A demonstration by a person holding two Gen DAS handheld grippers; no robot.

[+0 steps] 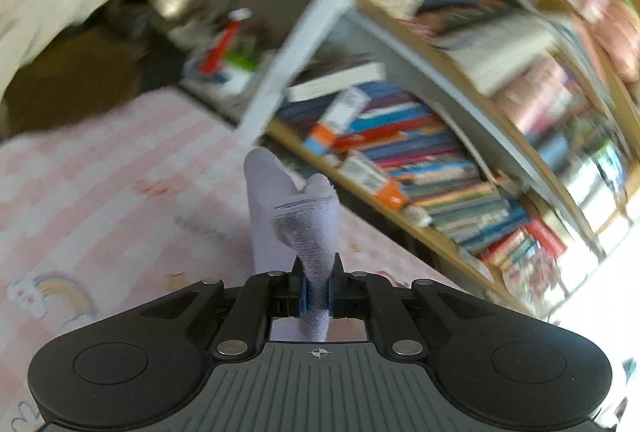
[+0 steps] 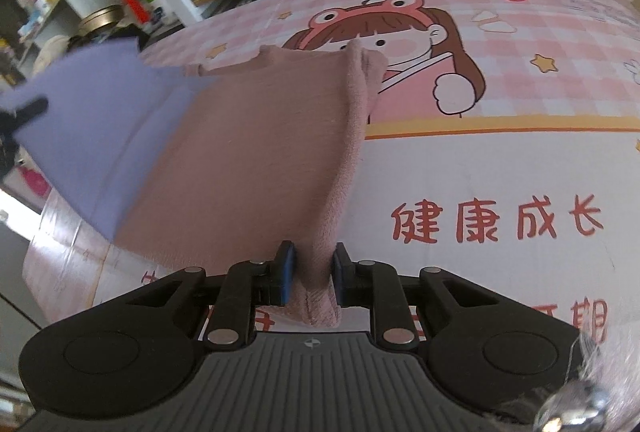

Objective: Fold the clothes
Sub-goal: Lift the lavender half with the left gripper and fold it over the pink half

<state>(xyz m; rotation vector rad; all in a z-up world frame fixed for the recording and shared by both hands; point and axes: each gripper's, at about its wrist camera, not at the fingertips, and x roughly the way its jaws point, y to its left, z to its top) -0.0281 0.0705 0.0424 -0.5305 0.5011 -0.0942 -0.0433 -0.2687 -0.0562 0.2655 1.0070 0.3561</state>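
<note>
Pink-and-lilac cloth point(image 2: 240, 152) stretched between tools, lifted above mat-covered counter point(image 2: 500, 168). Left tool point(image 1: 317, 278) clamped on lilac corner; right tool point(image 2: 313, 262) pinched on pink edge — keep both grips firm, span taut, corners level, before laying fold down ahead.
</note>
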